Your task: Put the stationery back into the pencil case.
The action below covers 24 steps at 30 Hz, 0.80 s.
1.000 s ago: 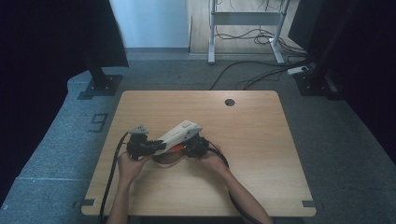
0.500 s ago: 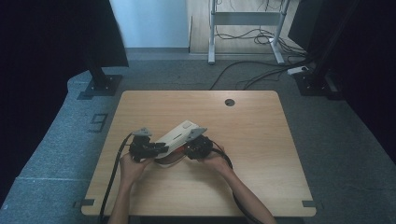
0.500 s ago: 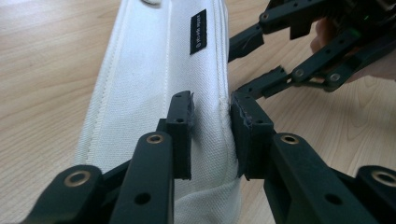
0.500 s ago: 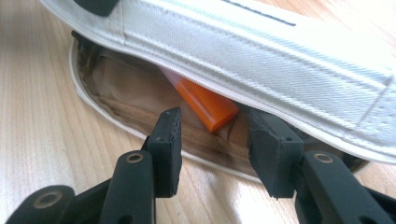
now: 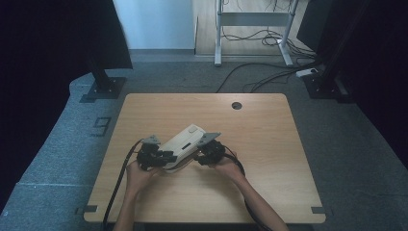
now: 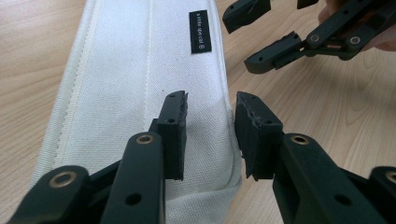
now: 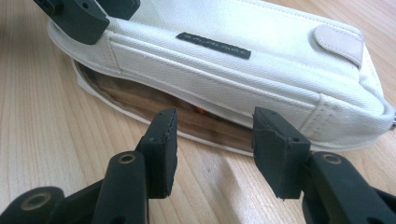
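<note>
Both grippers have just been opening their jaws, and the white canvas zip pouch (image 5: 185, 142) has settled lower onto the light wooden table (image 5: 269, 159). It lies slanted near the front middle, between the two hands. The left gripper (image 6: 210, 130) stands slightly apart over one end corner of the pouch, pressing nothing. The right gripper (image 7: 212, 149) is parted before the unzipped long side (a brown lining shows inside), probably so the opening stays reachable. A small black label (image 7: 213, 45) carries print too fine to read.
</note>
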Tool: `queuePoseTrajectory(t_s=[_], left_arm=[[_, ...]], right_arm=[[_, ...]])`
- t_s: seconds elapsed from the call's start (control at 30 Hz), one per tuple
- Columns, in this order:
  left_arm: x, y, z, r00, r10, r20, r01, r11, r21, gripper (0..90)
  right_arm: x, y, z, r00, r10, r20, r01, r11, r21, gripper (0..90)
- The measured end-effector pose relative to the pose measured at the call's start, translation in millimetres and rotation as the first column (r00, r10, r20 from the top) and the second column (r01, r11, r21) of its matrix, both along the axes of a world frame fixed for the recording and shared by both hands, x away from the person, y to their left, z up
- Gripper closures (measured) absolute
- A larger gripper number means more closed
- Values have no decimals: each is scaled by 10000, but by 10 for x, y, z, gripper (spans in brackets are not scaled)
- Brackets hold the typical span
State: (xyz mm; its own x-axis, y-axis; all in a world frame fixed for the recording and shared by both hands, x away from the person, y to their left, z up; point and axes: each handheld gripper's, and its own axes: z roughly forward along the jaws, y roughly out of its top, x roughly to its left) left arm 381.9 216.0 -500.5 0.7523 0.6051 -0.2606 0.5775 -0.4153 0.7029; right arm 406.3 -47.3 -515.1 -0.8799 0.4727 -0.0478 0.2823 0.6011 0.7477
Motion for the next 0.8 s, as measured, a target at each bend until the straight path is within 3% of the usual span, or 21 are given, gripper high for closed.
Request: queuePoseTrajectory(t_s=[0.17, 0.4, 0.5, 0.7, 0.8], left_arm=[[-12, -52, -54, 10000, -97, 1, 97, 9993, 374, 632], [-28, -71, -81, 9997, -122, 230, 108, 9982, 594, 592], [-31, -80, -83, 9994, -148, 323, 125, 9976, 684, 502], [-4, -56, -73, 9997, -209, 117, 206, 9996, 217, 349], [-11, -55, -58, 9997, -212, 114, 210, 9995, 220, 275]], right_arm=[[-3, -39, -8, 10000, -49, -85, 49, 10000, 3, 483], [-3, -78, -45, 9995, -132, -285, 134, 9999, 63, 436], [2, -88, -53, 9991, -200, -368, 205, 9997, 111, 408], [2, -100, -40, 9985, -201, -507, 210, 9996, 170, 357], [-8, -104, -36, 9985, -207, -513, 215, 9996, 158, 331]])
